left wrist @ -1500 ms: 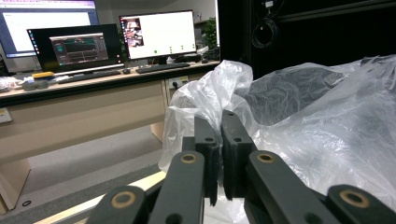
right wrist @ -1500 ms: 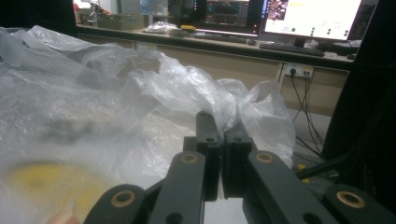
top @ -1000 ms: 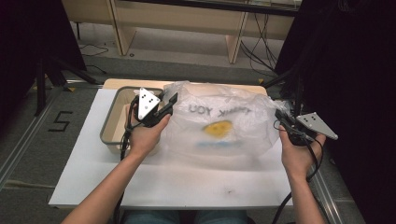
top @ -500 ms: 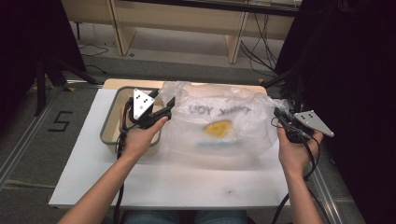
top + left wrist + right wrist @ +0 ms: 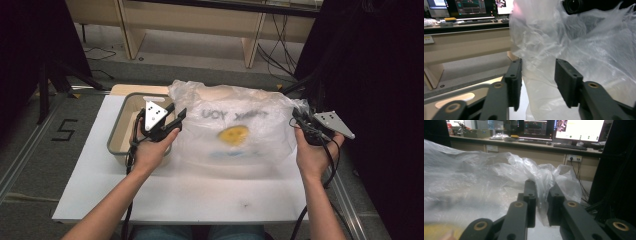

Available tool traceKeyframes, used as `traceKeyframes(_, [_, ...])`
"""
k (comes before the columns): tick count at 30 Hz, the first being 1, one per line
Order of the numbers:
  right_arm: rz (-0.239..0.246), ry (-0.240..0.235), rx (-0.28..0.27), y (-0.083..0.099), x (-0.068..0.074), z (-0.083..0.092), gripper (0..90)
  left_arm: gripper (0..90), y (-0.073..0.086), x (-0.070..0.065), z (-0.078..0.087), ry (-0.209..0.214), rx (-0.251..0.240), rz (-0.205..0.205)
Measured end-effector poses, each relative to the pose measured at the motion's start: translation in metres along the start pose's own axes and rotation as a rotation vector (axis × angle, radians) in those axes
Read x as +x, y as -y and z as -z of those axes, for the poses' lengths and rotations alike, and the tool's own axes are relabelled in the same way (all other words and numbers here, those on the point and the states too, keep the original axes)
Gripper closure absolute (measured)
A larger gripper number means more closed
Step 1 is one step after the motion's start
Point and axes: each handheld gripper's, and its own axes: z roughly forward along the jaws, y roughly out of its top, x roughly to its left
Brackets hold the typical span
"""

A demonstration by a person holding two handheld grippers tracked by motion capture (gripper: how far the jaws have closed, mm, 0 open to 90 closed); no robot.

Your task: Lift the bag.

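Note:
A clear plastic bag (image 5: 250, 107) printed with a yellow smiley (image 5: 235, 135) lies puffed up on the white table top (image 5: 200, 195). My left gripper (image 5: 177, 116) is at the bag's left edge. In the left gripper view its jaws (image 5: 537, 75) stand apart with loose bag film (image 5: 539, 82) between them; they have just been closing. My right gripper (image 5: 296, 117) is at the bag's right corner. In the right gripper view its jaws (image 5: 542, 195) stand a narrow gap apart with a bunched fold of the bag (image 5: 541, 182) running through; they have just been opening.
A grey-rimmed tray (image 5: 116, 131) with a pale inside sits left of the bag, right under my left hand. A dark curtain (image 5: 380, 100) hangs close to the table's right side. Wooden desks (image 5: 200, 20) stand beyond the table's far edge.
Both hands stay in place. The left gripper's jaws widened at the bag's edge half a second ago and have narrowed again. The bag's film has shifted a little.

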Motion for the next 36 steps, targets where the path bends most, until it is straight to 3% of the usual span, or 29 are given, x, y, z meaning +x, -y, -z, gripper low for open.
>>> traceKeyframes(4, [-0.007,0.007,0.005,0.0,-0.001,-0.006,74.7,60.5,0.002,-0.001,-0.002,0.001,0.008,0.001])
traceKeyframes(9, [-0.006,0.001,-0.002,0.0,-0.001,-0.009,62.3,60.7,0.002,0.0,-0.007,-0.011,0.012,0.005])
traceKeyframes(20, [0.023,0.007,-0.06,-0.007,-0.007,0.014,34.2,60.5,0.004,-0.002,-0.022,-0.034,0.027,0.008])
traceKeyframes(29, [0.055,-0.01,-0.078,-0.008,-0.016,0.032,26.5,59.5,0.005,-0.001,-0.025,-0.047,0.035,-0.008])
traceKeyframes(36, [0.068,-0.089,-0.058,-0.005,-0.011,0.036,21.3,59.8,0.005,-0.002,-0.028,-0.045,0.04,-0.009])
